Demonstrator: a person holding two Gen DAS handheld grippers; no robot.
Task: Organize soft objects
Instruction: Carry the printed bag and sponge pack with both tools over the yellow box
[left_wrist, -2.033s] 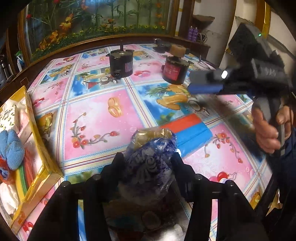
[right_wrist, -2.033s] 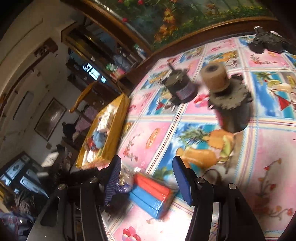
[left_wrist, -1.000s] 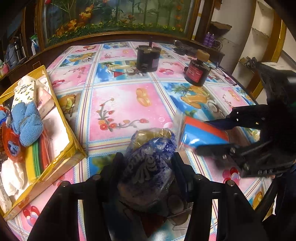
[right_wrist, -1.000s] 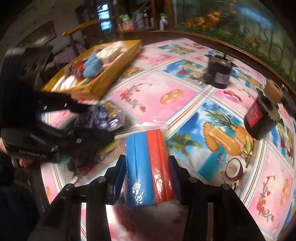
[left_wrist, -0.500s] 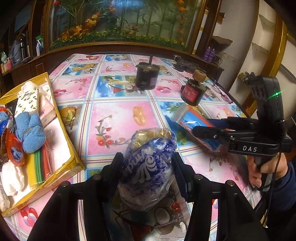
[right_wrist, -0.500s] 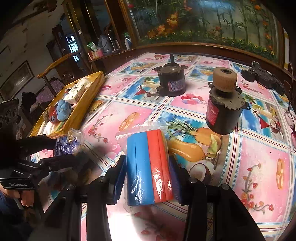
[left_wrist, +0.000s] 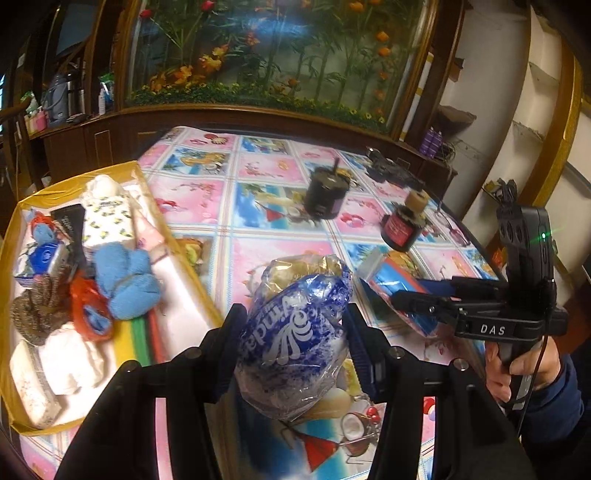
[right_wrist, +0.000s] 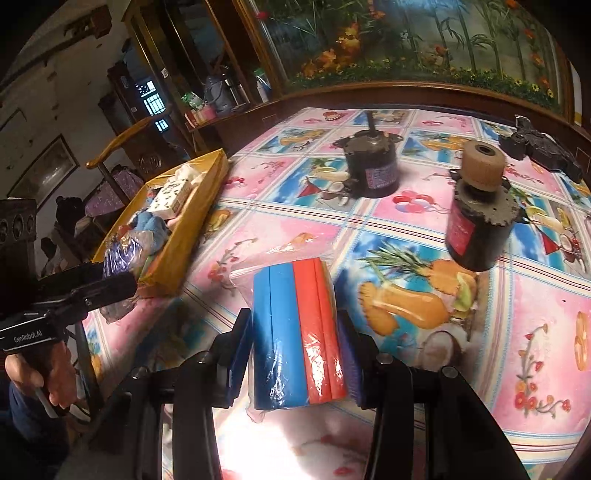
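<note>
Your left gripper (left_wrist: 293, 341) is closed partway round the crinkly blue bag (left_wrist: 295, 332), your right gripper (right_wrist: 293, 350) likewise on the wrapped sponge pack (right_wrist: 297, 332), both light, squashy and slippery-looking, so hold mid-body toward the yellow box (left_wrist: 184, 266) at ten o'clock.

My tray (left_wrist: 177, 258) sits at the table's (left_wrist: 280, 177) left edge, two motors (left_wrist: 327, 195) standing farther back to its right.

Both tools tilt downward, the left tool (left_wrist: 293, 328) and right tool (right_wrist: 293, 336) each clamped on a packet.
</note>
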